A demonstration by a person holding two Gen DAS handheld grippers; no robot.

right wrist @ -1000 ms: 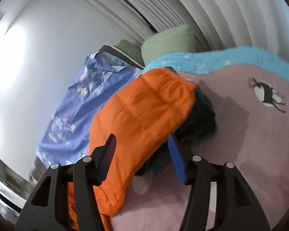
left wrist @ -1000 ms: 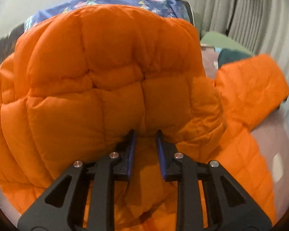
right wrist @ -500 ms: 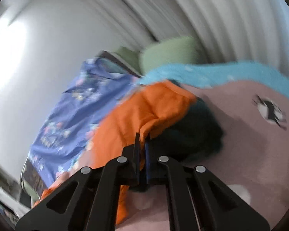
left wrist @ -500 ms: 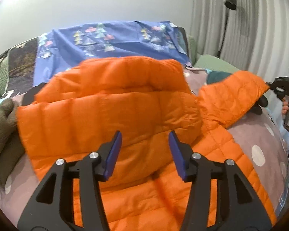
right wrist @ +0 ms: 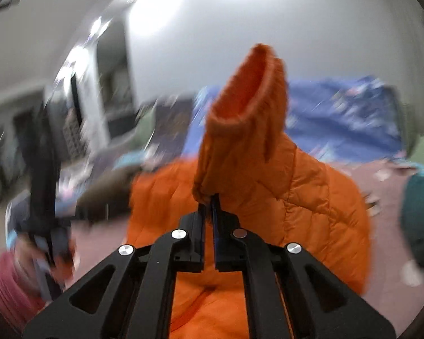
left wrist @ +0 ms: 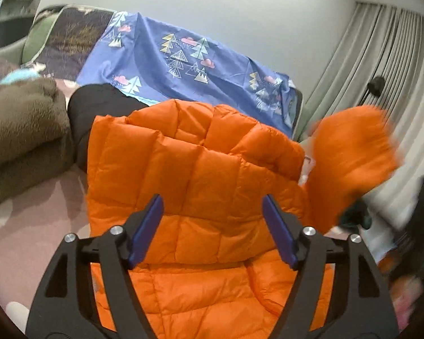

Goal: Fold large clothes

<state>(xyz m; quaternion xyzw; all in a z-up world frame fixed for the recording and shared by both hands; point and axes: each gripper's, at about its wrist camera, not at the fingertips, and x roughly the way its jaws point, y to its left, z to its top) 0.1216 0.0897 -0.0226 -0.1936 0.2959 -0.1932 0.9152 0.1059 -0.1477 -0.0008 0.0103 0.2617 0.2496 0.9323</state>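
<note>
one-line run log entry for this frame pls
task: fold large clothes | left gripper: open, above puffy orange quilted jacket | right gripper: shut on jacket sleeve, raised | surface: pink bedspread | right view blurred

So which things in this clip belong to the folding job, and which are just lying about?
In the job:
- orange puffer jacket
- its sleeve, pinched and lifted by the right gripper
- left gripper, open over the jacket

Lying about:
- blue patterned sheet
- brown fleece bundle
- black garment
- teal cloth
</note>
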